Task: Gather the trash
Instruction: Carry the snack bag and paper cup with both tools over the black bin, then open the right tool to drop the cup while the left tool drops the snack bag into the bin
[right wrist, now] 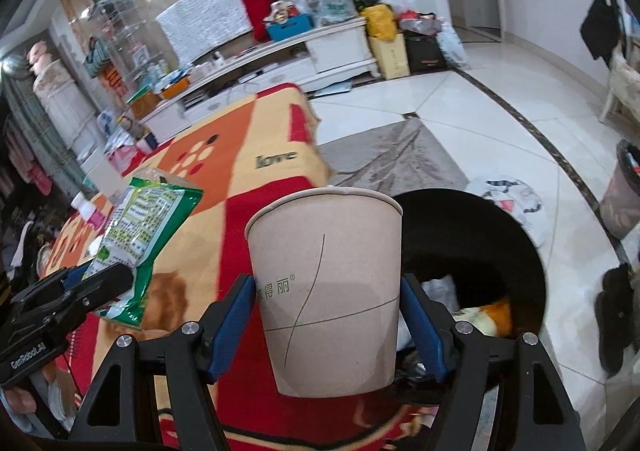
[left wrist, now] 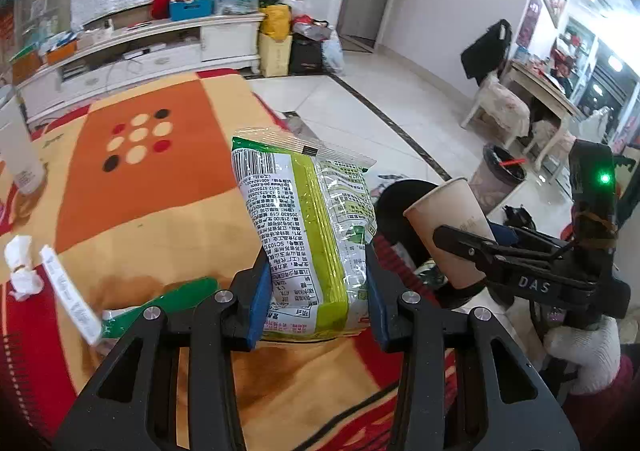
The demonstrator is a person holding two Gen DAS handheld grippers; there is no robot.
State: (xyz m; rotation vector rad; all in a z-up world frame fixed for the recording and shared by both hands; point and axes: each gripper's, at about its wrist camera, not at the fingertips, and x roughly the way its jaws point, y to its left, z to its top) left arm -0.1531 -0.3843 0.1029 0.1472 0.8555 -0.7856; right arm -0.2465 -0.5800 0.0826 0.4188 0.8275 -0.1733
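Note:
My left gripper (left wrist: 316, 303) is shut on a green and white snack packet (left wrist: 308, 235) and holds it above the blanket-covered table (left wrist: 152, 179). The packet also shows in the right wrist view (right wrist: 140, 227), with the left gripper (right wrist: 72, 291) below it. My right gripper (right wrist: 326, 321) is shut on a beige paper cup (right wrist: 328, 291), held upright over the table's edge beside a black trash bin (right wrist: 480, 243) with trash inside. The cup (left wrist: 448, 227) and right gripper (left wrist: 476, 251) show at the right of the left wrist view.
A crumpled tissue (left wrist: 22, 267), a white wrapper strip (left wrist: 70, 303) and a green wrapper (left wrist: 168, 303) lie on the table's near left. A white bottle (left wrist: 20, 155) stands at far left. A second bin (left wrist: 498, 175) stands on the tiled floor.

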